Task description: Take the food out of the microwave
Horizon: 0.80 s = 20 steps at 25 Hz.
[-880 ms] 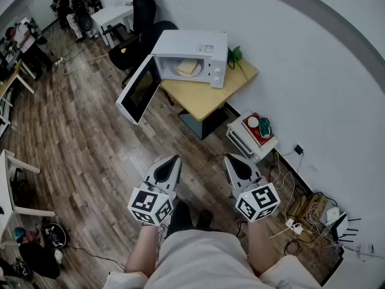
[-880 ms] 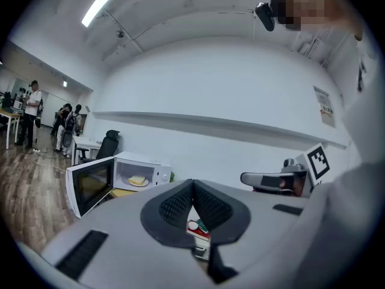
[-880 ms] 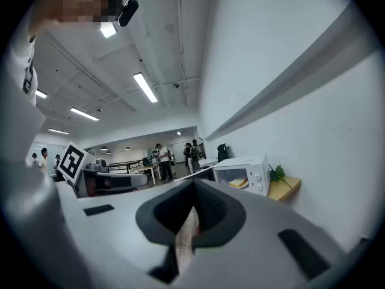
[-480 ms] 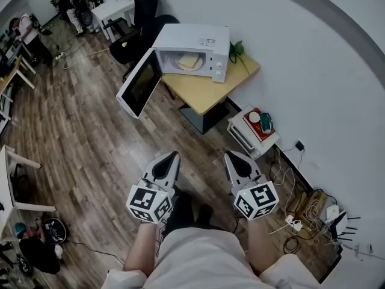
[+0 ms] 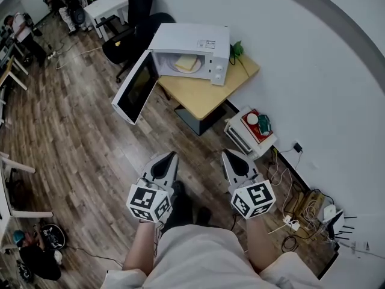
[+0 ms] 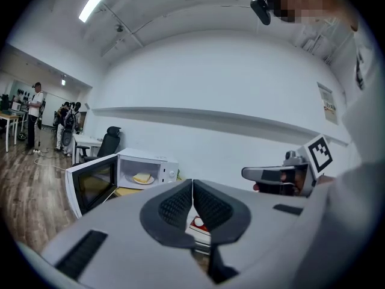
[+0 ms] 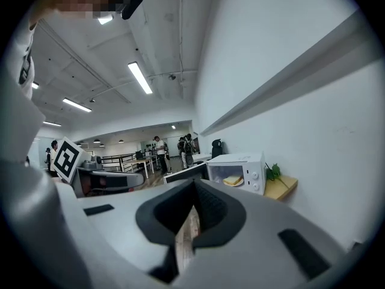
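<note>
Facing the open microwave (image 5: 194, 43) with what looks like bread (image 5: 187, 64) inside, I hold my left gripper (image 5: 172, 156) and right gripper (image 5: 225, 154) empty, jaws together.

Wooden table (image 5: 200, 94) against a white wall (image 5: 301, 53).
Holds an open white microwave (image 5: 191, 40), small green plant (image 5: 236, 51) just beside it.

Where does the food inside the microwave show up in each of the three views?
Head view: food upper middle, inside the open microwave.
Left gripper view: food left of centre, lower half.
Right gripper view: food right of centre, lower half.
Shared landmark: the microwave's swung-open door.
</note>
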Tool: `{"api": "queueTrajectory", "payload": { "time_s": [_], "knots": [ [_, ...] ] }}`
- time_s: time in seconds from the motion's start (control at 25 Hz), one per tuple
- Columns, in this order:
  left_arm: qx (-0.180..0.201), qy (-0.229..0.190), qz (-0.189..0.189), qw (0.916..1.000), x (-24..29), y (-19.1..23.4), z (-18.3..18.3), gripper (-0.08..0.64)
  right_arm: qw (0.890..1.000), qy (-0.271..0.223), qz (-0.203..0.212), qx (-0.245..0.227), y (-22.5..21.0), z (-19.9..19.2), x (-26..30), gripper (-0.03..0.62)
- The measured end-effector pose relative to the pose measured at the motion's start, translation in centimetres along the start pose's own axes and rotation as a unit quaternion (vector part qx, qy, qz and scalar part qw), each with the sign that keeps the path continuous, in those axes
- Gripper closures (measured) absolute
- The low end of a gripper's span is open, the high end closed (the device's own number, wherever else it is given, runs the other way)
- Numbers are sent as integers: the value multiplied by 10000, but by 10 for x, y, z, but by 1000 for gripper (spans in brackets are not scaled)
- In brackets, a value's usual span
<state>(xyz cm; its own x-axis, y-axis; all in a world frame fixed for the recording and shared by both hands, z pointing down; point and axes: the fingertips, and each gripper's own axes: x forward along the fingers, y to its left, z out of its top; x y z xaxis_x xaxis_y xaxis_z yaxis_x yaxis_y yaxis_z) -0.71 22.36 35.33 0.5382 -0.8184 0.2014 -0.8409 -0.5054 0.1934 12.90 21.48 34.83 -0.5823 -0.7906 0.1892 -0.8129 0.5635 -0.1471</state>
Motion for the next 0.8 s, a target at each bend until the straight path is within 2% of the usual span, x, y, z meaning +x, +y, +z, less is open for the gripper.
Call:
{"api": "queueTrajectory", "payload": {
  "time_s": [0.44,0.8],
  "knots": [
    [67,-33,-120,9999,58,84,29,551,9999,102,12,-120,-10,26,107,592],
    [83,72,-247,9996,87,142,37,549,9999,157,-50,4,-12,30,175,591]
  ]
}}
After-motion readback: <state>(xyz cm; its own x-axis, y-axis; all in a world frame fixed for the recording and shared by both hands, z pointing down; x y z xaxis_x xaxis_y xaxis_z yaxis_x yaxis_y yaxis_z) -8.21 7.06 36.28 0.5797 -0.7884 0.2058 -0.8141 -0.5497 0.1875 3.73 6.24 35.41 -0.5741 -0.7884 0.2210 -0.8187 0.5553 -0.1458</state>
